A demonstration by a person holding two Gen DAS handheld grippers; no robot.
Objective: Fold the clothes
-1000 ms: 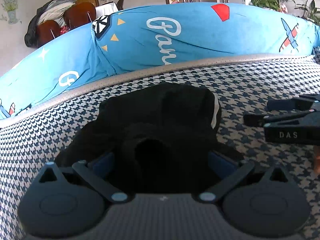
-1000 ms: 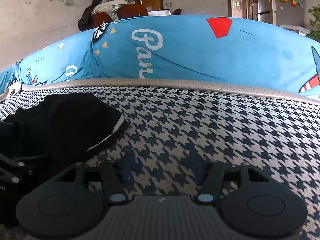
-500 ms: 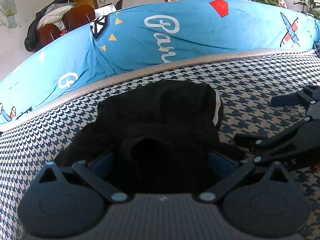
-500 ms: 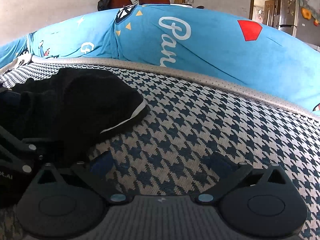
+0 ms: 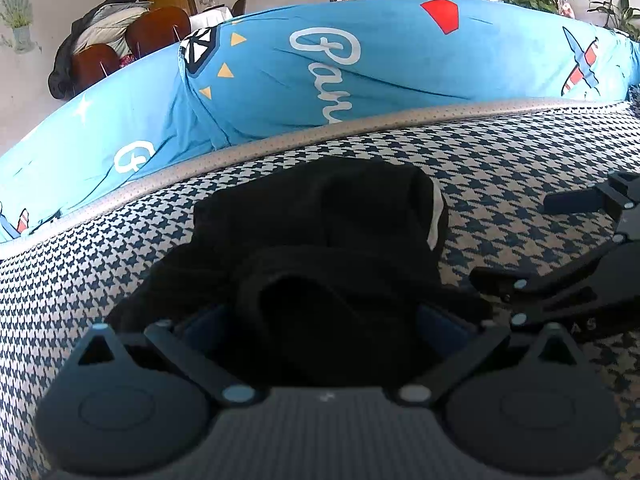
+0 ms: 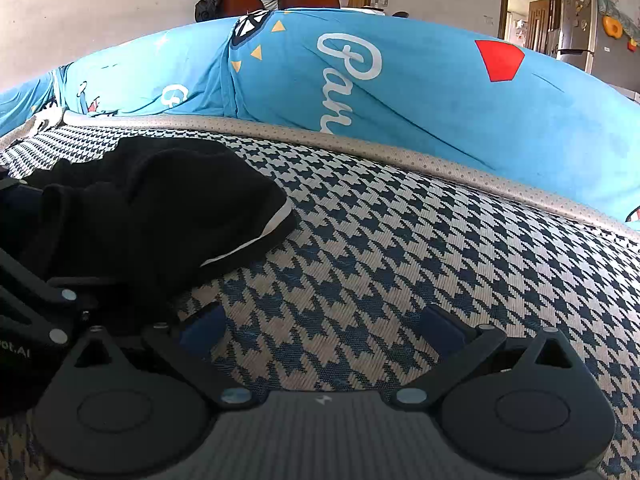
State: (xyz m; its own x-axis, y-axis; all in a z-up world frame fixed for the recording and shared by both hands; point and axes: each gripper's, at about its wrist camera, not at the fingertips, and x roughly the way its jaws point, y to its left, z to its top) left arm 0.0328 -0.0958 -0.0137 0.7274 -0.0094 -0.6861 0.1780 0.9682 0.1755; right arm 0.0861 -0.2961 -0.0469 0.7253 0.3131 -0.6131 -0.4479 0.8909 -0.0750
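Houndstooth navy-and-white woven cushion [image 6: 400, 248] fills both views, blue printed cartoon fabric backrest [image 5: 400, 64] behind it. Crumpled black garment with a white trim stripe [image 5: 320, 232] lies on the cushion, bunched between the blue pads [image 5: 202, 322] of the left tongs [image 5: 320, 320], which are pinching it. Right tongs [image 6: 320, 324] spread wide over bare cushion, nothing between them, garment just beside their left pad

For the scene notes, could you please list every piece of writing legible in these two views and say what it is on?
"Pan", white cursive cut off below by the cushion edge: blue cover, both views.
A lone white "G": same cover, further left.
"ot.AI", start cut off: left gripper's body, right wrist view.
"AS", faint: right gripper's body, left wrist view.
The papers on the fridge are too small to read.
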